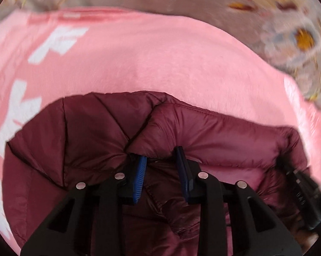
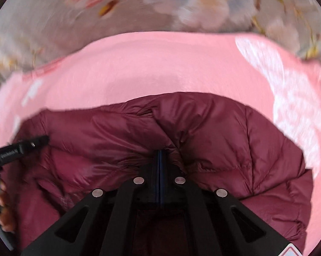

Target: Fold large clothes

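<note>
ITEM: maroon puffer jacket on pink blanket | STEP: fold, mid-carry | left claw narrowly parted, apparently gathering fabric | right claw clamped together at jacket edge | NEXT: lay flat, release.

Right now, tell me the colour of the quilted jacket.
Dark maroon, seen best in the right wrist view: jacket.

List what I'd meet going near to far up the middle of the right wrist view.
right hand-held gripper, shut on the jacket → maroon puffer jacket → pink blanket with white print → floral bedcover
</note>
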A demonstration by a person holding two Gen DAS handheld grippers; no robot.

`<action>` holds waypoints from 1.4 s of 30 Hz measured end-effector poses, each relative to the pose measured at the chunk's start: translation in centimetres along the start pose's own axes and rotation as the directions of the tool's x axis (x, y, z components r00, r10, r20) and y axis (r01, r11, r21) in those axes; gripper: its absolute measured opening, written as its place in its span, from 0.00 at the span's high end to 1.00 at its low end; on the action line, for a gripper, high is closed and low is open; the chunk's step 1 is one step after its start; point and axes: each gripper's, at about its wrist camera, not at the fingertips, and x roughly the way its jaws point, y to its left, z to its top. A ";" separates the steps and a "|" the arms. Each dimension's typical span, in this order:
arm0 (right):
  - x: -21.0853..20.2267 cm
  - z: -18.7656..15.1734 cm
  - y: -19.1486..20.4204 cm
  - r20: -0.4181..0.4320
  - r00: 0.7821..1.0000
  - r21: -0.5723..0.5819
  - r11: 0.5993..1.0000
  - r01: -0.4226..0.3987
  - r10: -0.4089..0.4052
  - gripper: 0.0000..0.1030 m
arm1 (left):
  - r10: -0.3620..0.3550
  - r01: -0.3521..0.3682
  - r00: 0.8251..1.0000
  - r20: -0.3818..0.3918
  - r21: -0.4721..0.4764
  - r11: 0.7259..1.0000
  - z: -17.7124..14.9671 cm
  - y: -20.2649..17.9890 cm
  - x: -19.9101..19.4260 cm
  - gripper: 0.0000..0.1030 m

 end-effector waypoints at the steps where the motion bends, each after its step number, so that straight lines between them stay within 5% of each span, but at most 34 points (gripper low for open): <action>1: 0.1 -0.2 0.4 0.015 1.000 -0.027 0.999 0.021 -0.020 1.00 | 0.020 -0.021 1.000 0.021 0.024 0.999 -0.3 -0.4 0.0 0.72; 9: 0.5 -0.5 1.5 0.080 0.995 -0.071 0.995 0.069 -0.063 1.00 | 0.142 -0.162 0.976 0.164 0.113 0.980 -2.0 -2.4 0.1 0.72; 42: 0.2 -1.1 1.1 0.091 0.994 -0.082 0.995 0.065 -0.057 1.00 | 0.176 -0.204 0.966 0.191 0.144 0.968 -2.3 -3.1 -0.2 0.72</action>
